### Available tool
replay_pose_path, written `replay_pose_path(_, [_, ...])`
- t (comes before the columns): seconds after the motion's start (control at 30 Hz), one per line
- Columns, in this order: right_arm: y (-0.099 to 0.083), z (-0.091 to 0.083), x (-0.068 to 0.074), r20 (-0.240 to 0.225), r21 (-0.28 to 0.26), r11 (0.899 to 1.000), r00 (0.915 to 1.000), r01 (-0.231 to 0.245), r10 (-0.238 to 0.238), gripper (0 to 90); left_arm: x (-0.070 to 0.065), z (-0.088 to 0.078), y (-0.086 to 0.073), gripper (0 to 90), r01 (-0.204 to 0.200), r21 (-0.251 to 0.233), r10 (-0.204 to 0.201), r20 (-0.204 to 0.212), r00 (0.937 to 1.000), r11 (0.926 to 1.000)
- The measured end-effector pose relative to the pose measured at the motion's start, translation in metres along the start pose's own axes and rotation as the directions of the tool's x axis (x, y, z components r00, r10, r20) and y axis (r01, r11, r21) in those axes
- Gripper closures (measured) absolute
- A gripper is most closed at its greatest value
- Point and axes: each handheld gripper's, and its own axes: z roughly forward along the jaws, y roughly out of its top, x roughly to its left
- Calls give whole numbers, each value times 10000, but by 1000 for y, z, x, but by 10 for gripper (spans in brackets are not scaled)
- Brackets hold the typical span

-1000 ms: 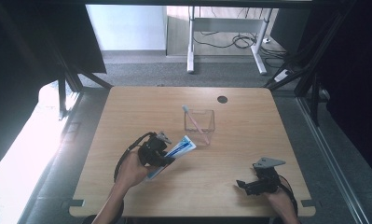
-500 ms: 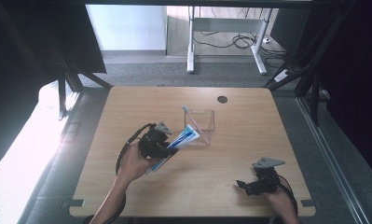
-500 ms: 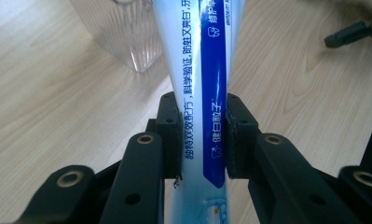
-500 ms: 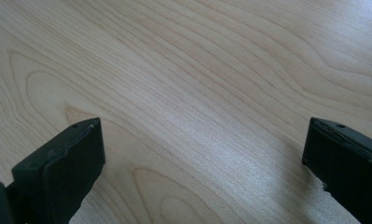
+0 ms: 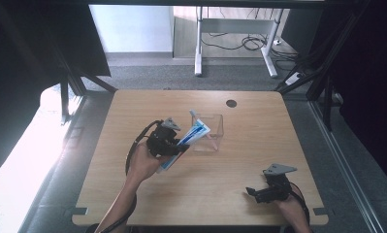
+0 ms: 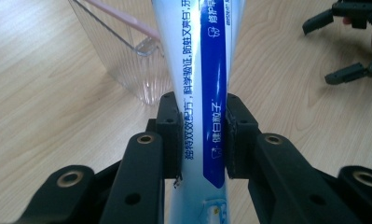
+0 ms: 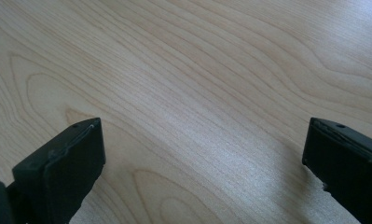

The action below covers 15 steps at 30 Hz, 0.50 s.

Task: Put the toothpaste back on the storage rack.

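I count one blue-and-white toothpaste tube (image 6: 200,93), clamped in my left gripper (image 6: 202,135). One clear ribbed plastic cup (image 5: 209,132) holds one pink toothbrush (image 6: 127,21). My right gripper (image 7: 202,154) stands open, holding nothing, over one wooden table (image 5: 230,194).

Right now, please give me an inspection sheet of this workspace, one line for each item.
Surface: wooden table, bare, with a dark round hole.
Job's things: toothpaste tube; clear plastic cup holding a pink toothbrush.
Clutter: nothing seen.
Grippers: left gripper shut on the tube, pointing toward the cup; right gripper open over bare wood.
Cables: black cable at the left gripper.
Surroundings: grey floor, white desk frame.
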Motion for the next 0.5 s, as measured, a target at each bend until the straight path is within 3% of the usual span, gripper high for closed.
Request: replay_pose_path(0.5, [0,0,1,-79,-53,10000,10000,58,-58,0,7,4,21,719,-33,-521,25,-149,9999,9986])
